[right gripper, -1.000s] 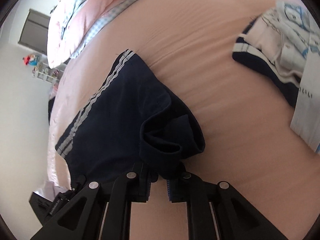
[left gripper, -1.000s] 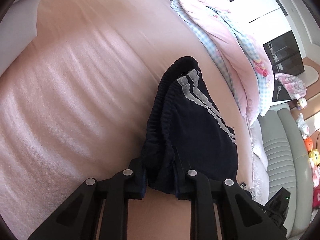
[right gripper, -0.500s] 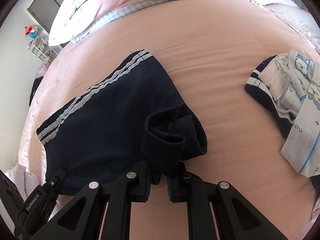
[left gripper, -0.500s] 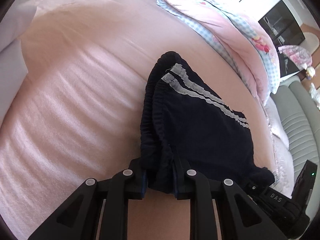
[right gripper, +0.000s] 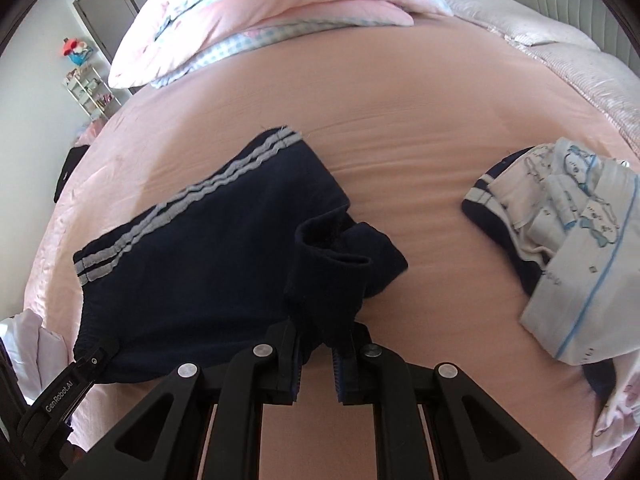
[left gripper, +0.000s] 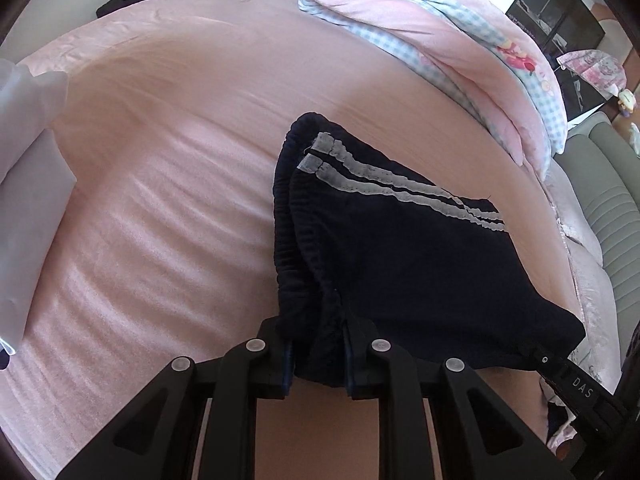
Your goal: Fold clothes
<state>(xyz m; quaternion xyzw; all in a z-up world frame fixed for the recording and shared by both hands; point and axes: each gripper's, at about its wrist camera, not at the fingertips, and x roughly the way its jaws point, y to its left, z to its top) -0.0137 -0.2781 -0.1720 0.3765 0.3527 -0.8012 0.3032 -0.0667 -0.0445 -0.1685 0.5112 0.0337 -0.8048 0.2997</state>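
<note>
shorts: navy cotton shorts with grey side stripes (right gripper: 208, 248) lie mid-bed on the pink sheet (left gripper: 168, 168)
left gripper (left gripper: 318, 354): jaws clamped on waistband
right gripper (right gripper: 316, 354): jaws pinching a bunched leg hem
step: looks mid-fold, near edge held; next probably needs both corners carried together

My left tongs (left gripper: 318, 354) and right tongs (right gripper: 316, 354) are matt black plastic with small shiny metal rivets. The shorts (left gripper: 400, 248) between them are dark navy knit cloth, soft and matt, with a ribbed elastic waistband (left gripper: 286, 232) and puckered grey woven stripes (right gripper: 180, 204). The bed sheet (left gripper: 168, 160) is smooth pink cotton-like cloth, faintly rippled. The quilt (right gripper: 260, 12) looks padded and soft.
</note>
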